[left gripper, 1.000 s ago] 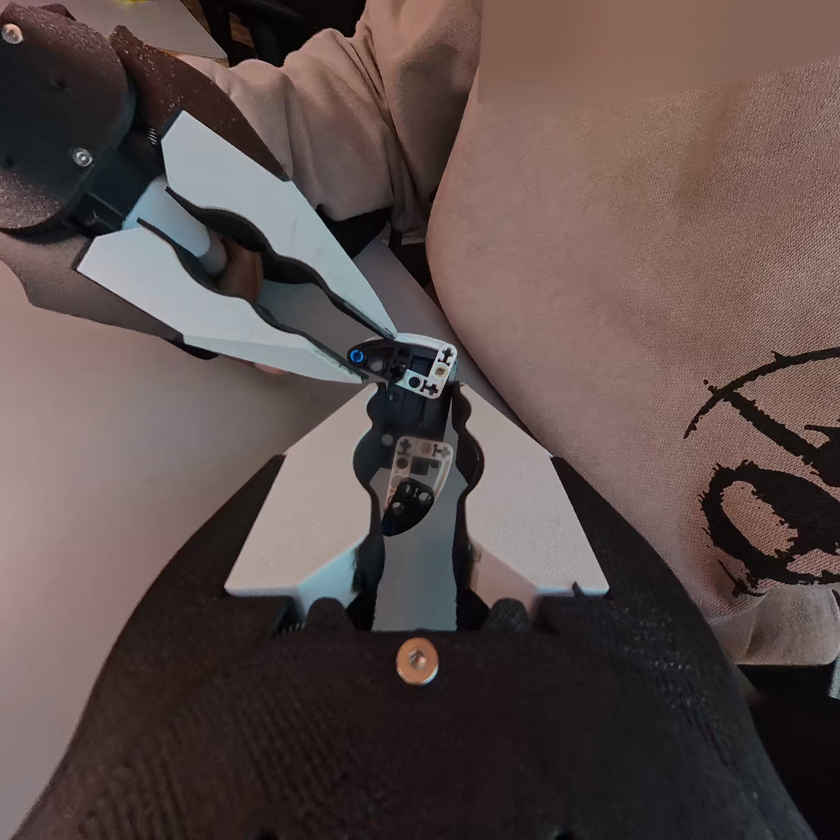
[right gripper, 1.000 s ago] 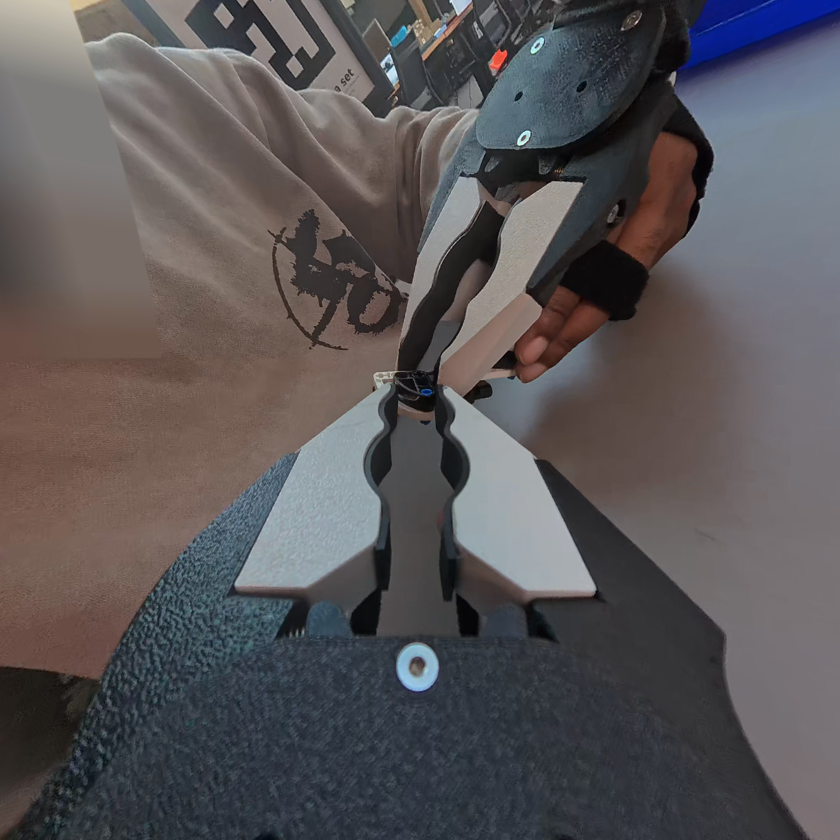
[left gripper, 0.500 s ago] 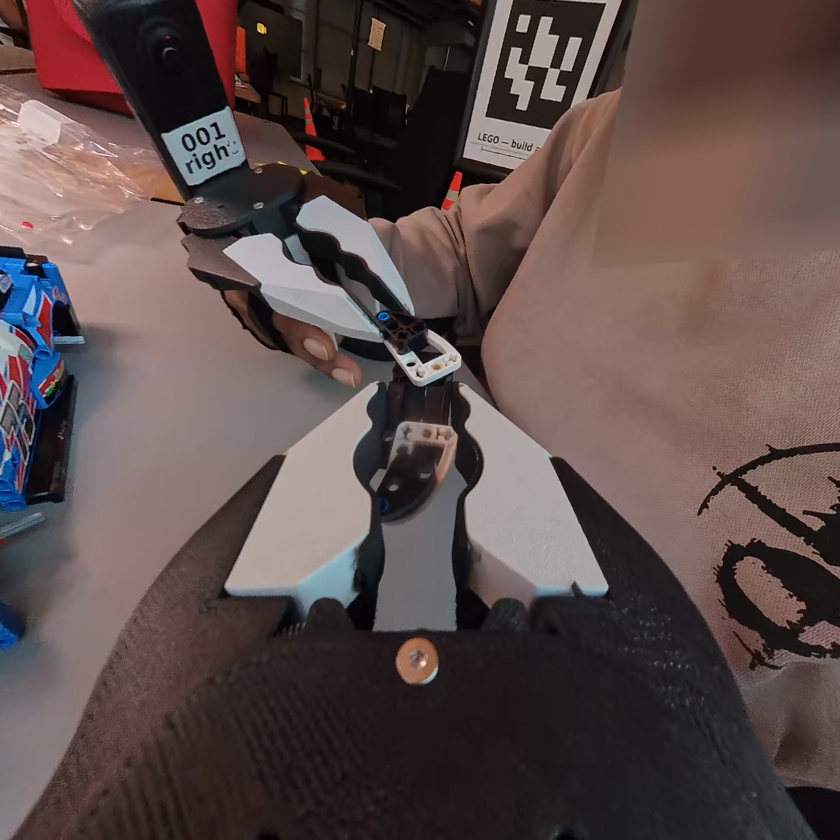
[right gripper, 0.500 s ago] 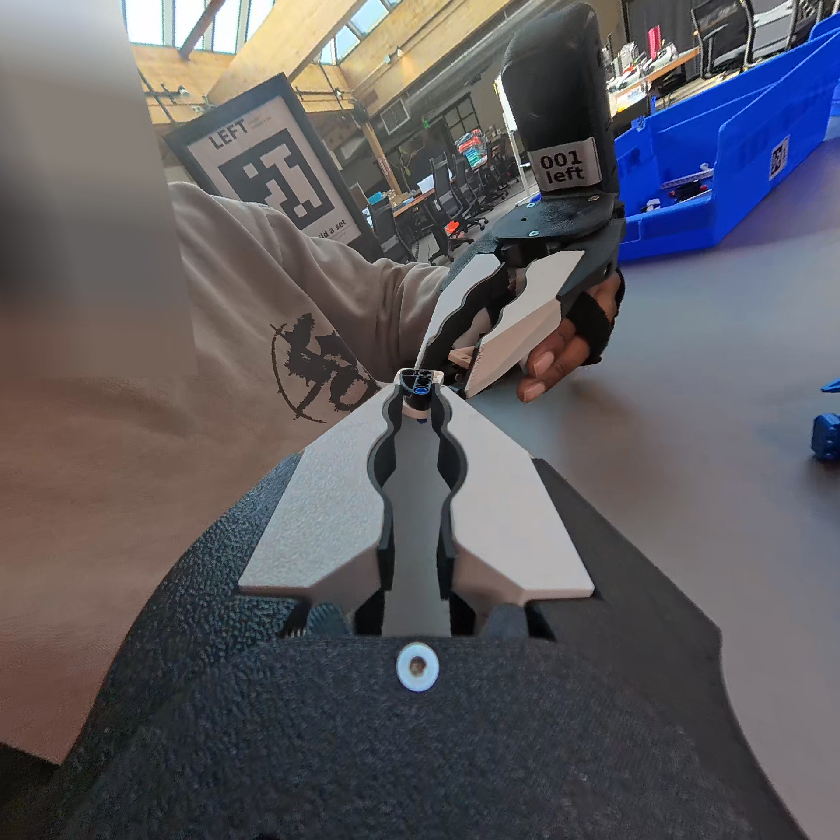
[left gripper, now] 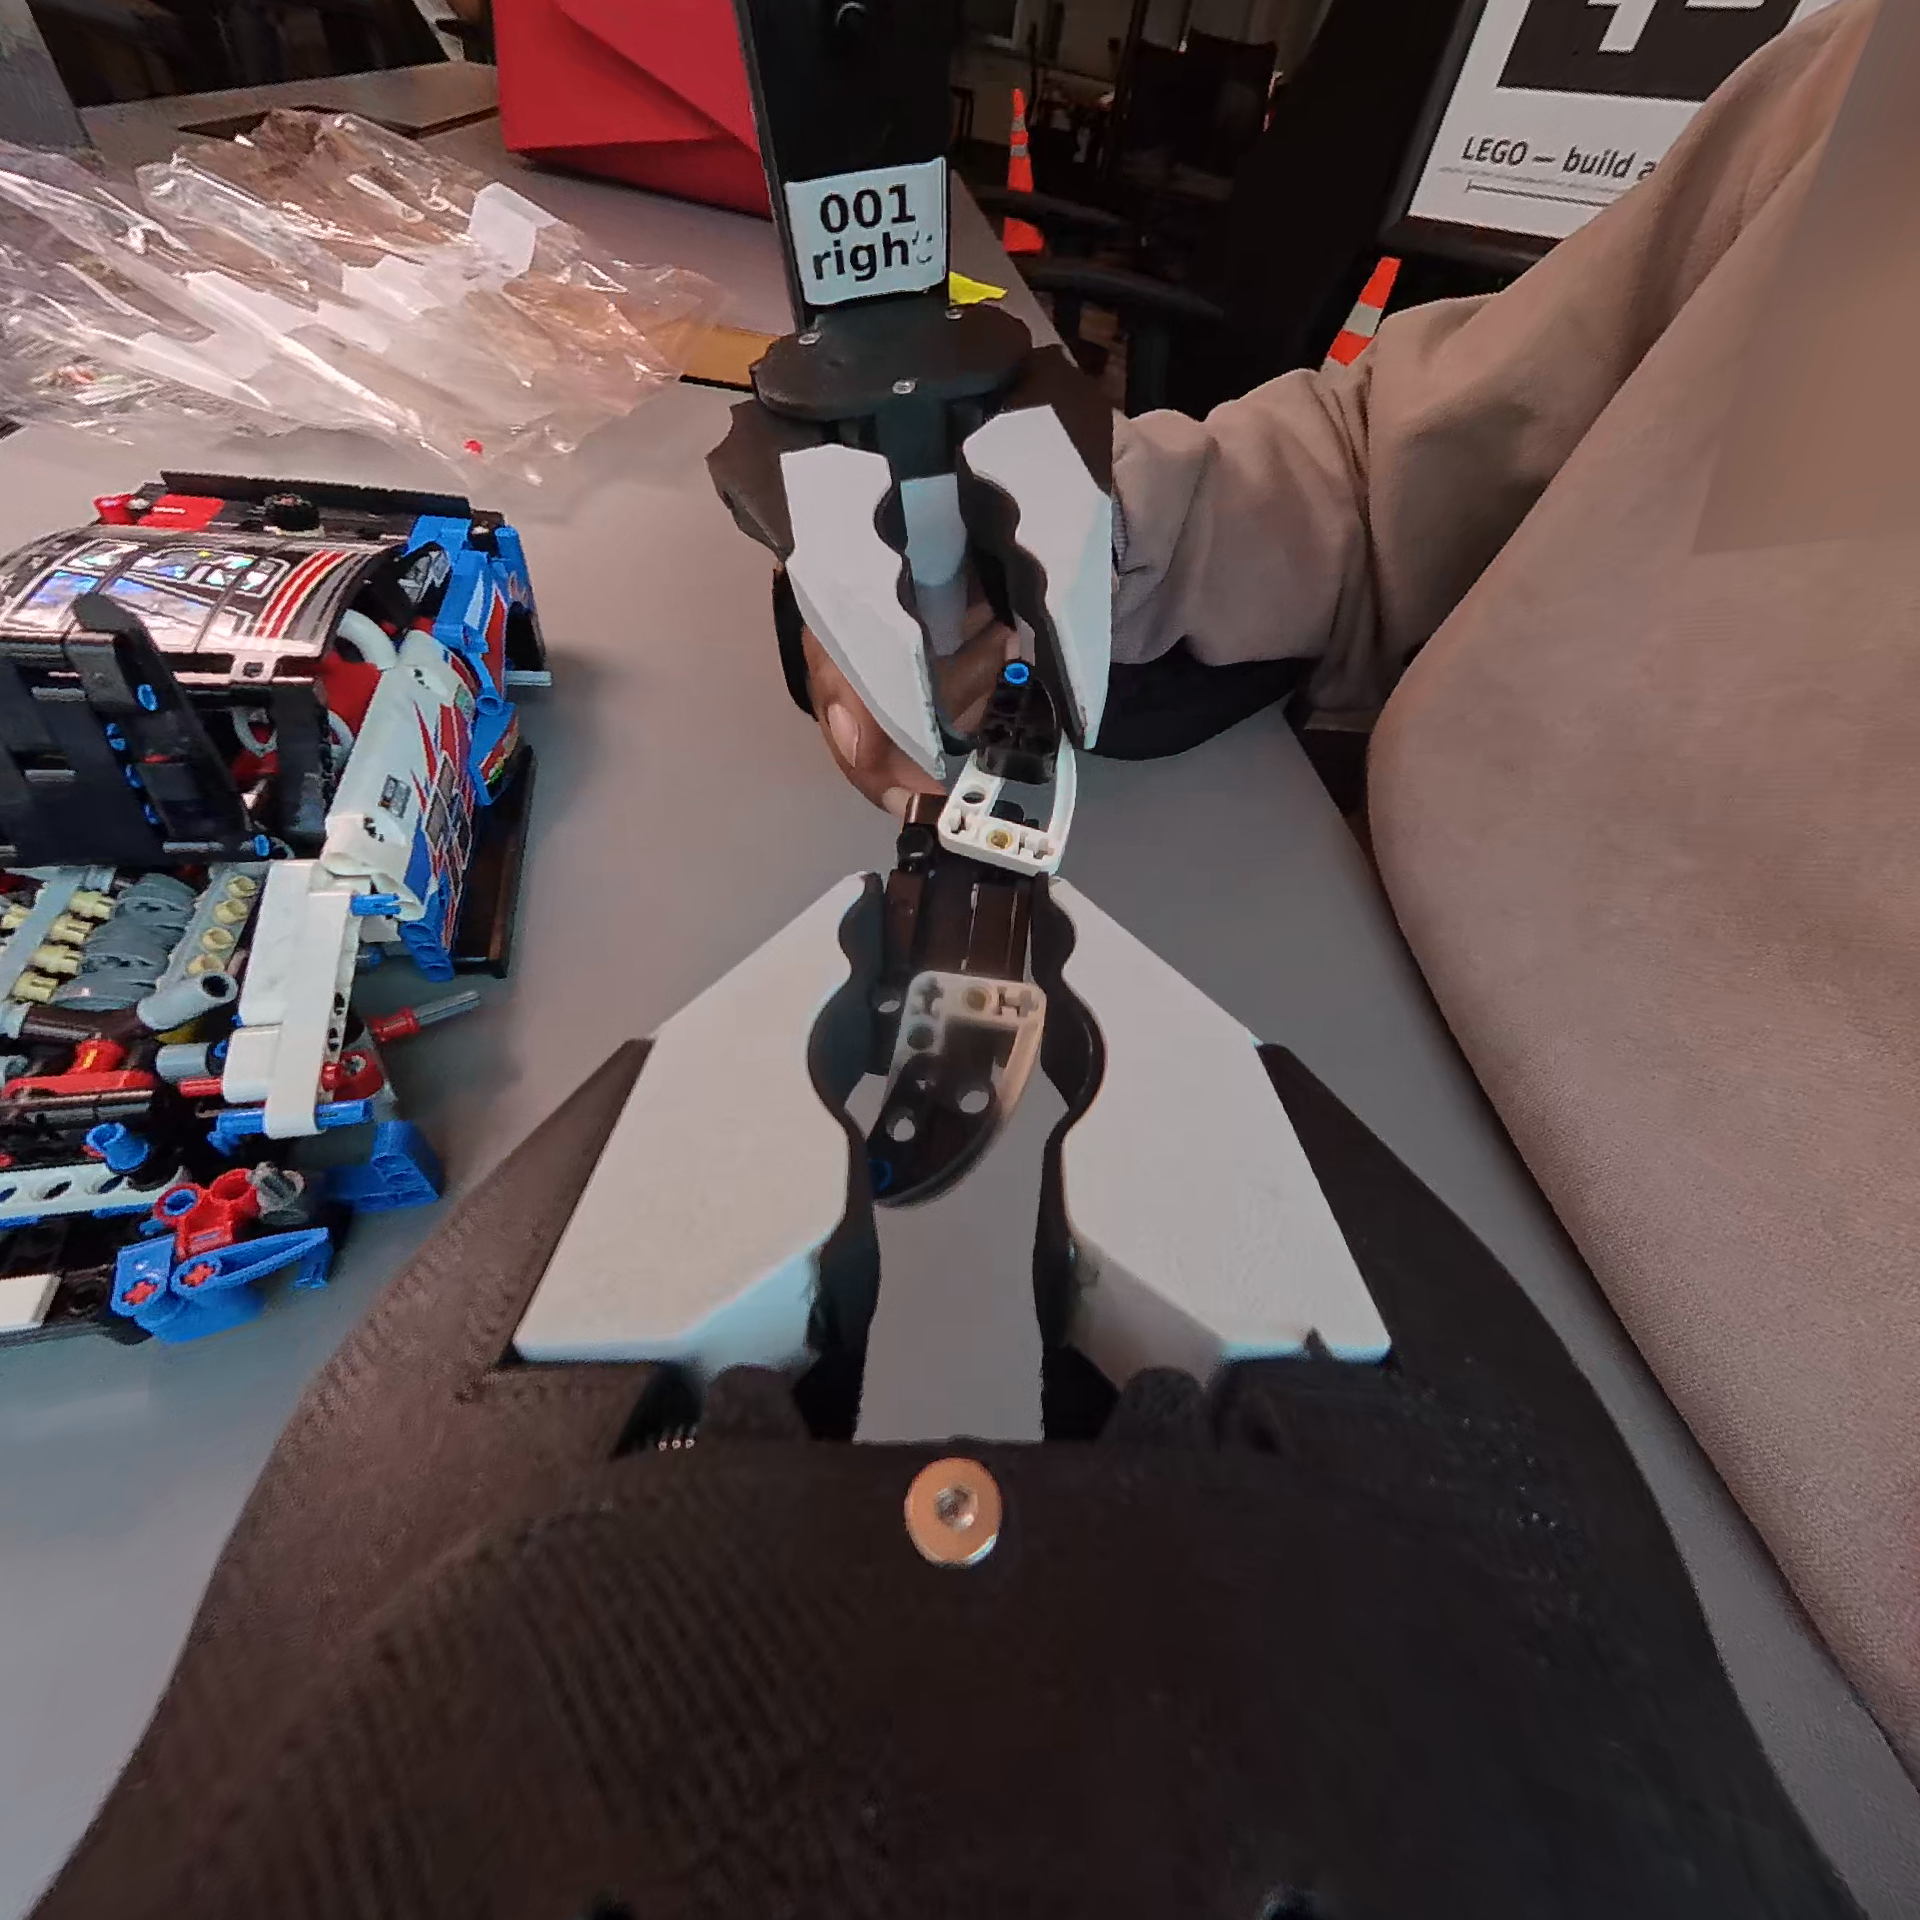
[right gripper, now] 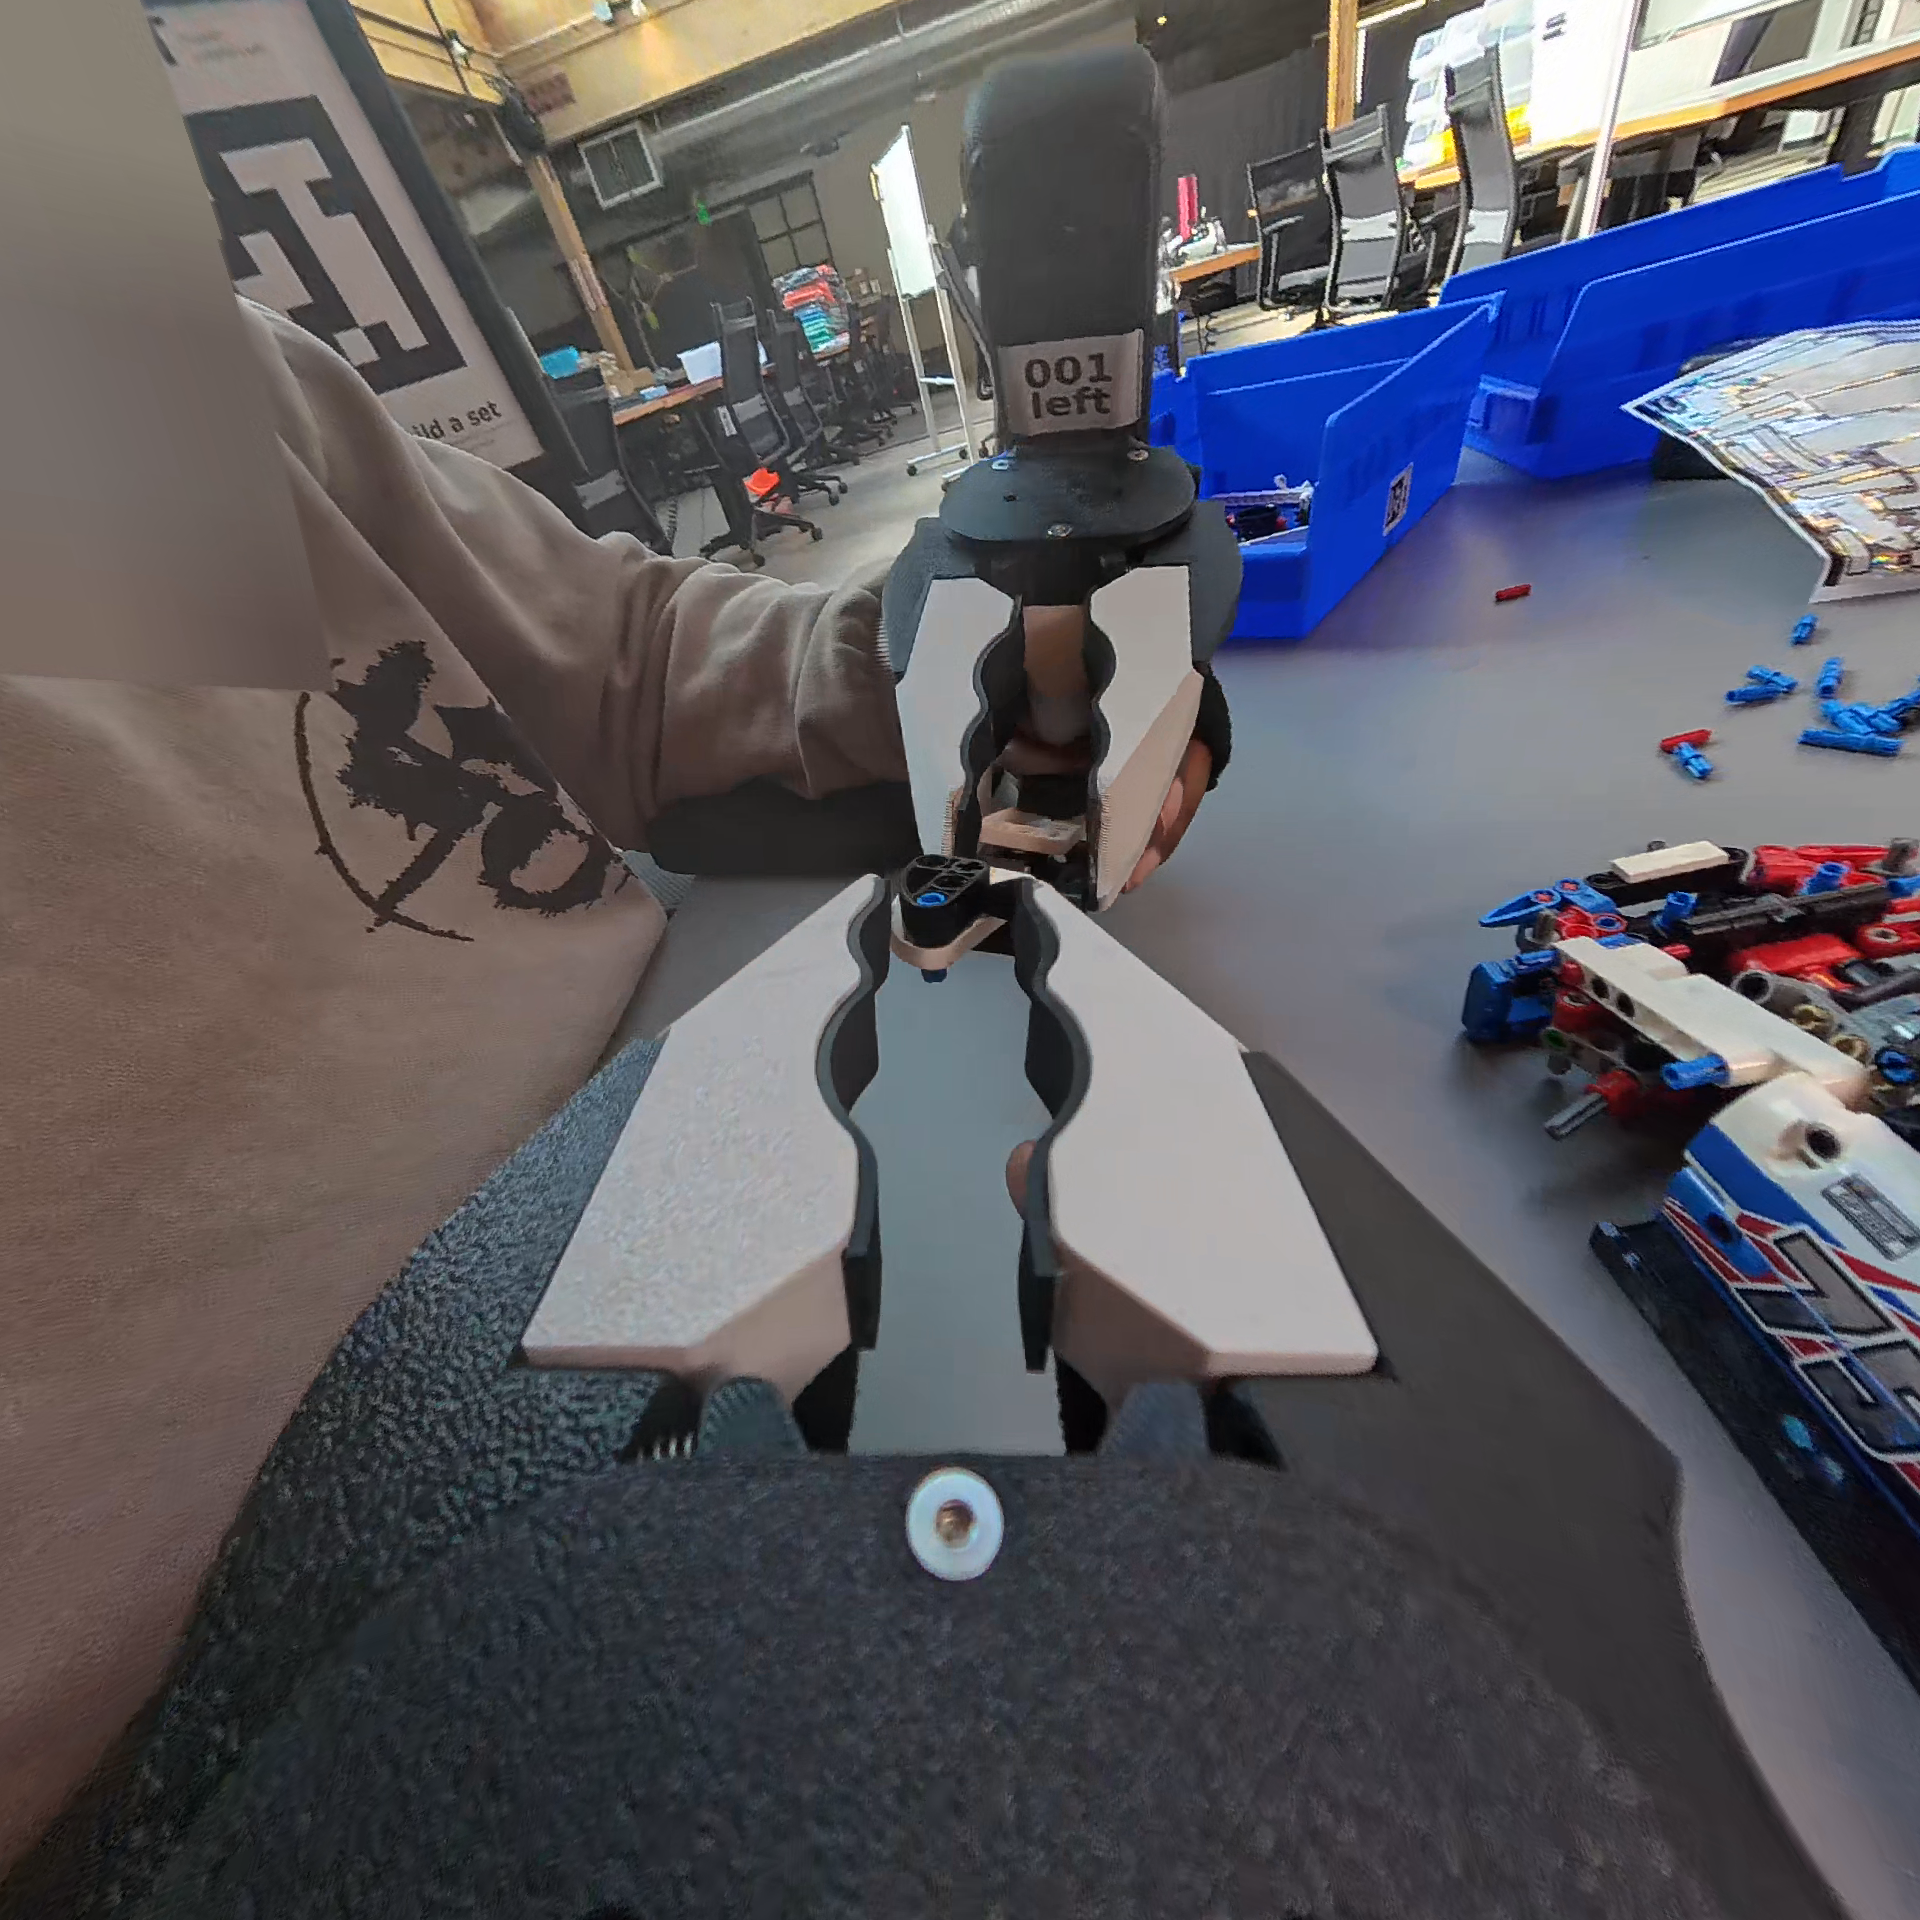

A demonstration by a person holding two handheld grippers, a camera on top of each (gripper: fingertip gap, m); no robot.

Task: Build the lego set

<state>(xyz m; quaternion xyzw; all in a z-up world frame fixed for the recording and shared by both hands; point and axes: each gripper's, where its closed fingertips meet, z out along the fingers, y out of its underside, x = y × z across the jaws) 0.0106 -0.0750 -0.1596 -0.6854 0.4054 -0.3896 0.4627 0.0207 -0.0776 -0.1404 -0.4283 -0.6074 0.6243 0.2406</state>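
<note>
1. The far end of the small assembly (left gripper: 961, 997) is hidden between the fingers of the left gripper (left gripper: 956, 894); only its black beams, a white curved panel and a black rounded plate are made out in the left wrist view.
2. The second curved white panel (left gripper: 1008, 810), with a black plate and a blue pin on it, is partly covered by the fingers of the right gripper (left gripper: 1003, 753), and how it joins the rest is hard to tell.
3. In the right wrist view the same piece (right gripper: 945, 904) is seen end-on at the tips of the right gripper (right gripper: 951, 899), closed on it; the left gripper (right gripper: 1023, 831) is closed on the other end.
4. The assembly is held above the grey table (left gripper: 644, 665), close to the person's beige sweatshirt (left gripper: 1662, 935), with the two grippers tip to tip.
5. The partly built car (left gripper: 239, 831), in blue, white, red and black, is cut off by the left edge of the left wrist view; it stands on the table.
6. Loose blue pins (right gripper: 1849, 717), blue bins (right gripper: 1351, 457) and clear plastic bags (left gripper: 291, 301) are seen farther off.
</note>
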